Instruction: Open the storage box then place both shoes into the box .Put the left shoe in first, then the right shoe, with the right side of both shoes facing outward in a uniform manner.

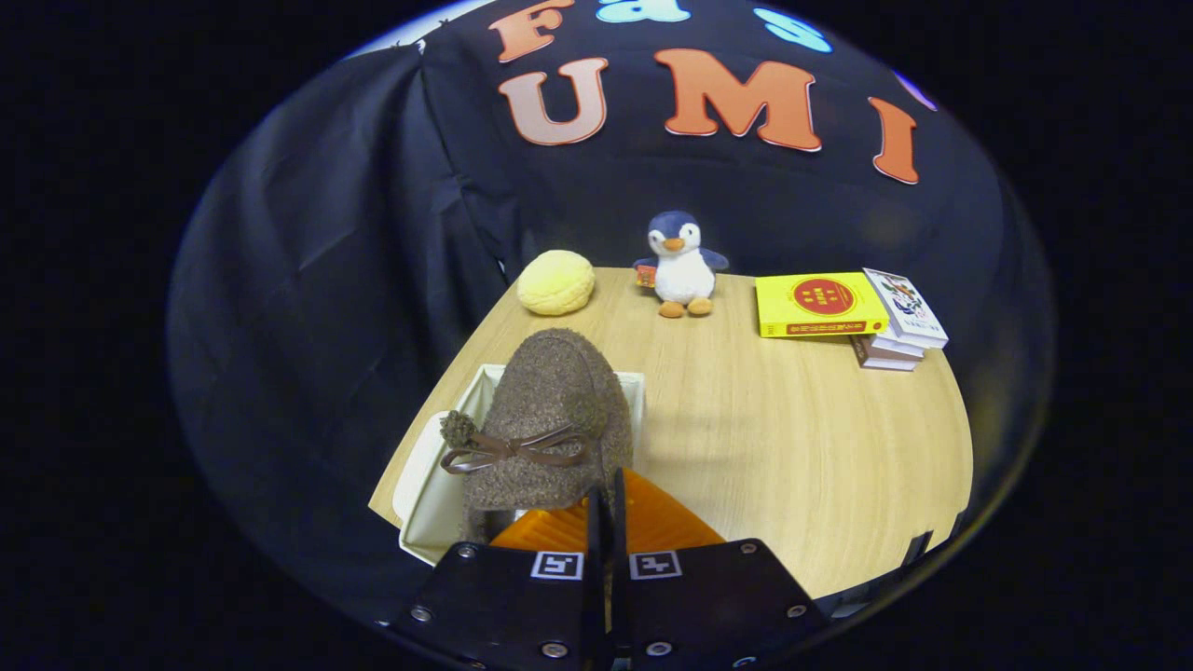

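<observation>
In the gripper view, our gripper (606, 508) pinches the brown fuzzy slipper with a leather bow (545, 424), fingers nearly closed on its rim, over the open white storage box (429, 508) at the wooden table's (792, 447) left. Released tilted, the shoe could catch the box wall.

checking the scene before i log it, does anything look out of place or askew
Nothing stands out. The tool is shut on the fuzzy brown shoe with a bow, held over the open white storage box; the stacked books sit tidy.

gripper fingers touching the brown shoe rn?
Touching. In the gripper view the fingers are closed together on the edge of the brown fuzzy shoe, which hangs over the open white box.
</observation>
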A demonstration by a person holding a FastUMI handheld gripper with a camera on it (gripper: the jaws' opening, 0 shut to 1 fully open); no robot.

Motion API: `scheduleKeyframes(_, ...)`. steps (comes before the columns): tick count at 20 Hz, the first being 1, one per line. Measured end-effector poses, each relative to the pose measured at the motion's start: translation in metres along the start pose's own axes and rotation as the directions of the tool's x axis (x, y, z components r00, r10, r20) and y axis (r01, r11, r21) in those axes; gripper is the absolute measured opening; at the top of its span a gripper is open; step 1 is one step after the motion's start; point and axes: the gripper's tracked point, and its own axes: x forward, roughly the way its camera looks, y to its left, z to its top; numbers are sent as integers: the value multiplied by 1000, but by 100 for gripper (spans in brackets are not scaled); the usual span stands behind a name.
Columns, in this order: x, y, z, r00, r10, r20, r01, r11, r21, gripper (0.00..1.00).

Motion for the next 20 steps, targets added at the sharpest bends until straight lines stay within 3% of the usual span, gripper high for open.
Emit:
scheduleKeyframes(10, 61, 7, -49, 988, -88, -129, 86, 996, -16, 4)
scheduleKeyframes(12, 64, 8, -55, 986, -75, -146, 76, 997, 4, 5)
scheduleKeyframes(15, 58, 15, -56, 988, -14, -153, 19, 999, 33, 17)
scheduleKeyframes(20, 30, 1, -19, 999, 24, -47, -22, 998, 55, 33)
